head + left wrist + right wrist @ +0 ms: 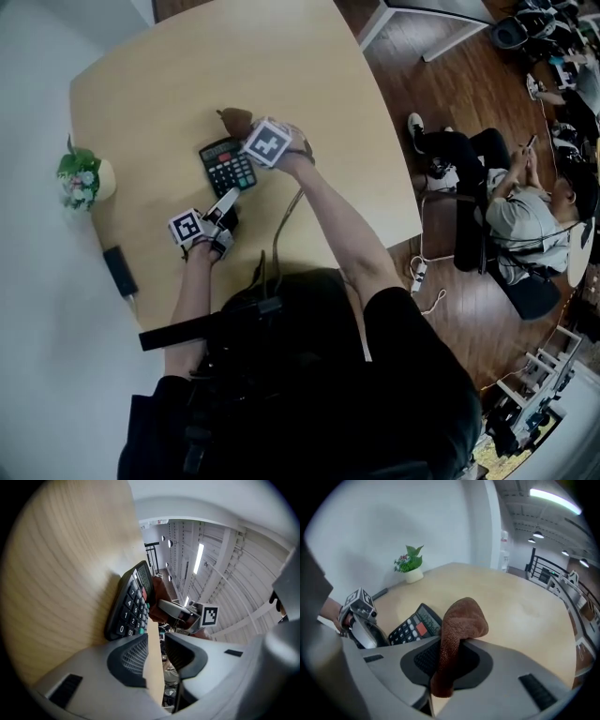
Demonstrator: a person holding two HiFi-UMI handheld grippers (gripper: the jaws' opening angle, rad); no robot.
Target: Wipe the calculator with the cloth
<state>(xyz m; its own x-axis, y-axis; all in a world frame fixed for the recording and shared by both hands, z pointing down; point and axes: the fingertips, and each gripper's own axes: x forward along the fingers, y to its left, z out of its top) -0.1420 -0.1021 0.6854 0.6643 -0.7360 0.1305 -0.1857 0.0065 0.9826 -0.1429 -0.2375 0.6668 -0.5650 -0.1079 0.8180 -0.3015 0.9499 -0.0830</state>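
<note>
On tabletop [281, 75] centre: calculator [228, 166]. At its 1 o'clock, right tongs [449, 662] clenched on brown cloth [461, 620]. At its 7 o'clock, left tongs [157, 658] parted, empty. Wiping seemingly not begun.

The right claw [452, 663] has its jaws clamped on a brown cloth [461, 620], whose folded top bulges above them. Beyond it to the left, a black calculator [412, 626] lies on the pale wooden table [525, 606]. The left claw [370, 637] is just beside the calculator's near end. A small potted plant [410, 565] stands by the white wall.
</note>
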